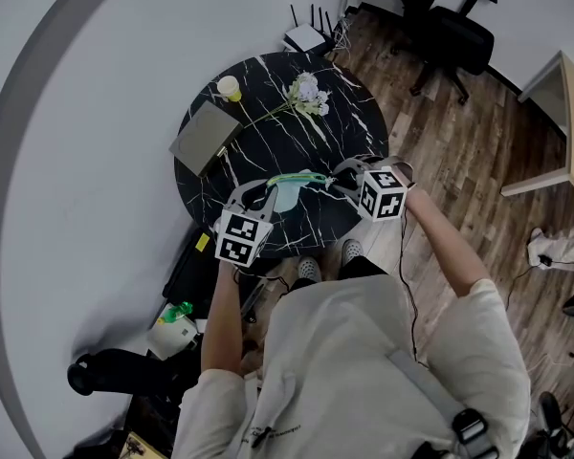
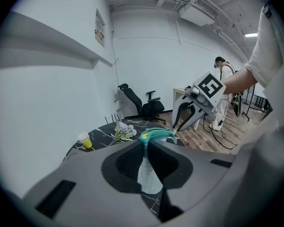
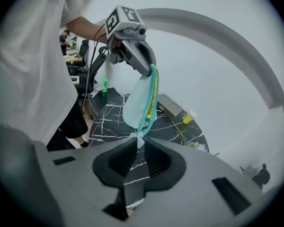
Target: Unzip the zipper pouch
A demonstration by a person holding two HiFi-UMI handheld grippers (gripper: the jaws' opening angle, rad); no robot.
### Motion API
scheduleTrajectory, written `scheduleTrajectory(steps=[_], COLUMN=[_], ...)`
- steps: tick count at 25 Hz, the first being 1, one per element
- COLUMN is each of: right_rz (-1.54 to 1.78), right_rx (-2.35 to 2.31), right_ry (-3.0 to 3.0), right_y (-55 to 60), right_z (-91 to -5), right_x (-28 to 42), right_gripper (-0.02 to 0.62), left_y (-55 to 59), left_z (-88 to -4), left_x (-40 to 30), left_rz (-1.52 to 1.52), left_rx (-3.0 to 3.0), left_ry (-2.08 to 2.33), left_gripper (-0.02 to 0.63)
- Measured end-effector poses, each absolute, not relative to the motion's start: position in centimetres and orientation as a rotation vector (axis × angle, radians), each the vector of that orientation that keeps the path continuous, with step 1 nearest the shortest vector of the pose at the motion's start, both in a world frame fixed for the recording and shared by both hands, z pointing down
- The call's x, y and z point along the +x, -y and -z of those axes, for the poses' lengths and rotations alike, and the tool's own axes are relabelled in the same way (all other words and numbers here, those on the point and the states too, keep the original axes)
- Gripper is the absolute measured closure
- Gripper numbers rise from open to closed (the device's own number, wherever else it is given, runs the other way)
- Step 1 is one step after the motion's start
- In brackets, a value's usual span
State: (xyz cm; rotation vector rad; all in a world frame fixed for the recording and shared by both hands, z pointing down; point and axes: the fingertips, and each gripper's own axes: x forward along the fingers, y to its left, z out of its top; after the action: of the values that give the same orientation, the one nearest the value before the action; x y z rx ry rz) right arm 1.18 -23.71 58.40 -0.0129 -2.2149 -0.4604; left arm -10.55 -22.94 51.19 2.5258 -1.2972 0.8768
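figure: you worked in an office-like studio room. a black swivel chair (image 1: 454,36) and a pale desk (image 1: 555,89) stood on wood-plank flooring (image 1: 459,170); a router (image 1: 304,38) sat by the white wall (image 1: 124,84); cables (image 1: 545,261) trailed loose; exposed ceiling ducts (image 2: 199,11) ran above a round marble-look table (image 1: 268,89).
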Motion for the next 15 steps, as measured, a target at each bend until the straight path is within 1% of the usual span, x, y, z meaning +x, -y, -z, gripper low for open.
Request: scheduleTrajectory(steps=[8,15], right_rz=[0.150,-0.089], right_rx=[0.159,0.321], right_ry=[2.381,2.553], right_y=[23.7,23.9], right_z=[-58.1,-54.9], right_x=[0.5,-1.8], right_gripper=[0.535,0.529], left_y=[23.2,23.6], left_z=[-51.7,-52.2], left_x=[-11.5,-12.1], left_rz=[-0.815,-0.812], left_rx=[2.446,2.407], left_ry=[1.384,1.455], left_gripper=[0.557,0.557])
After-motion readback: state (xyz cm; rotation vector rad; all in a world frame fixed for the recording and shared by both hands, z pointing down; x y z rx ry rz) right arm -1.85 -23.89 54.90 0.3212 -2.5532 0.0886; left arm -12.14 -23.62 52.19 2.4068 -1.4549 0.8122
